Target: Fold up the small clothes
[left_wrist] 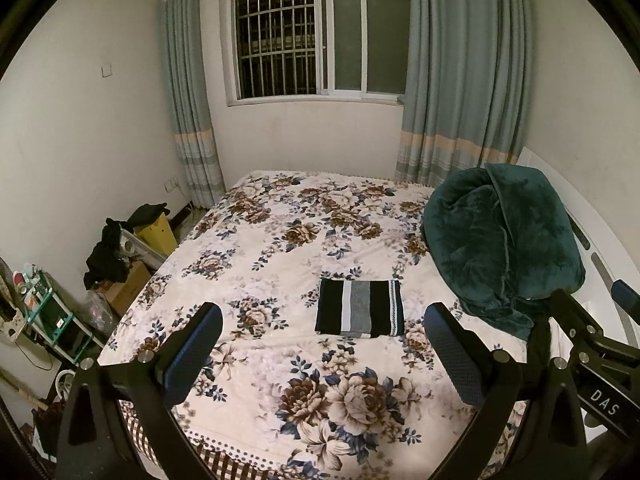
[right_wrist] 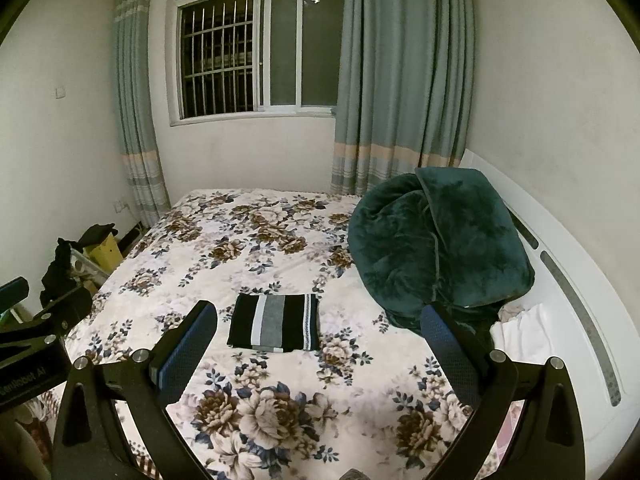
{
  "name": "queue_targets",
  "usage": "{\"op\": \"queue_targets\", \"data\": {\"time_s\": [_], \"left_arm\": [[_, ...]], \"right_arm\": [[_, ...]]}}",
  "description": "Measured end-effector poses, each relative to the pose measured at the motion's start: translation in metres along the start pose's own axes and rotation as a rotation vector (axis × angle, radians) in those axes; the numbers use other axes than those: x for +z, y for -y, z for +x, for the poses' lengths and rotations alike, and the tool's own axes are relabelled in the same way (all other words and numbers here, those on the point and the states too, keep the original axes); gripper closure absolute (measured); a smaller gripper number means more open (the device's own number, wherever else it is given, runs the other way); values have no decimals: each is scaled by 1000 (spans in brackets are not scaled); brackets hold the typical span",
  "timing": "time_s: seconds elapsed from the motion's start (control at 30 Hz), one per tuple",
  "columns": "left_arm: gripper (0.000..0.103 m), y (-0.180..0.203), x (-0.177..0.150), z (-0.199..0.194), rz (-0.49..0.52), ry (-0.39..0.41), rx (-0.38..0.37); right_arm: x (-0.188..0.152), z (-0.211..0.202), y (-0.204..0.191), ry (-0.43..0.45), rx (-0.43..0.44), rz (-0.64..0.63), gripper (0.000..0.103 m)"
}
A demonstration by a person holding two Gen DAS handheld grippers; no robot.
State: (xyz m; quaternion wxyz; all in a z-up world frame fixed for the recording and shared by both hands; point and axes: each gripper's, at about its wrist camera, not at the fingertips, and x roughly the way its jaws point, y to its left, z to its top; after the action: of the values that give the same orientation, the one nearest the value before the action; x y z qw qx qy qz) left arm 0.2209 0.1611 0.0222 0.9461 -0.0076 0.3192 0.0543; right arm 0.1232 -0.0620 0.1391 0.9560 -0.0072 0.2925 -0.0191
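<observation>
A small striped garment [left_wrist: 359, 307], black, white and grey, lies folded into a flat rectangle on the floral bedspread [left_wrist: 280, 240]. It also shows in the right wrist view [right_wrist: 275, 322]. My left gripper [left_wrist: 323, 320] is open and empty, held above the near part of the bed, short of the garment. My right gripper [right_wrist: 319, 320] is open and empty too, at about the same height and distance. Each gripper shows at the edge of the other's view, the right one [left_wrist: 592, 344] and the left one [right_wrist: 36, 320].
A dark green plush blanket [right_wrist: 436, 248] is heaped at the right of the bed by the white headboard [right_wrist: 576, 272]. White cloth [right_wrist: 524, 332] lies beside it. Boxes, dark clothes and a shelf [left_wrist: 120, 264] crowd the floor left of the bed. Window and curtains are behind.
</observation>
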Motion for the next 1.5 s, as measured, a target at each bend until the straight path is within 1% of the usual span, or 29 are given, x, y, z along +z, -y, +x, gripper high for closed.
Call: {"op": "queue_targets", "data": {"time_s": [0.33, 0.53, 1.2, 1.37, 1.5], "left_arm": [[0, 0, 1, 1, 3, 1, 0], [0, -1, 1, 0, 2, 2, 0], [0, 0, -2, -1, 1, 7, 4], [0, -4, 4, -1, 0, 6, 8], [0, -2, 2, -1, 1, 8, 9]], "right_arm": [[3, -1, -2, 1, 6, 3, 0], [15, -2, -10, 3, 14, -1, 0], [10, -5, -10, 5, 11, 6, 0], [8, -6, -11, 5, 7, 8, 0], [7, -7, -10, 7, 5, 9, 0]]}}
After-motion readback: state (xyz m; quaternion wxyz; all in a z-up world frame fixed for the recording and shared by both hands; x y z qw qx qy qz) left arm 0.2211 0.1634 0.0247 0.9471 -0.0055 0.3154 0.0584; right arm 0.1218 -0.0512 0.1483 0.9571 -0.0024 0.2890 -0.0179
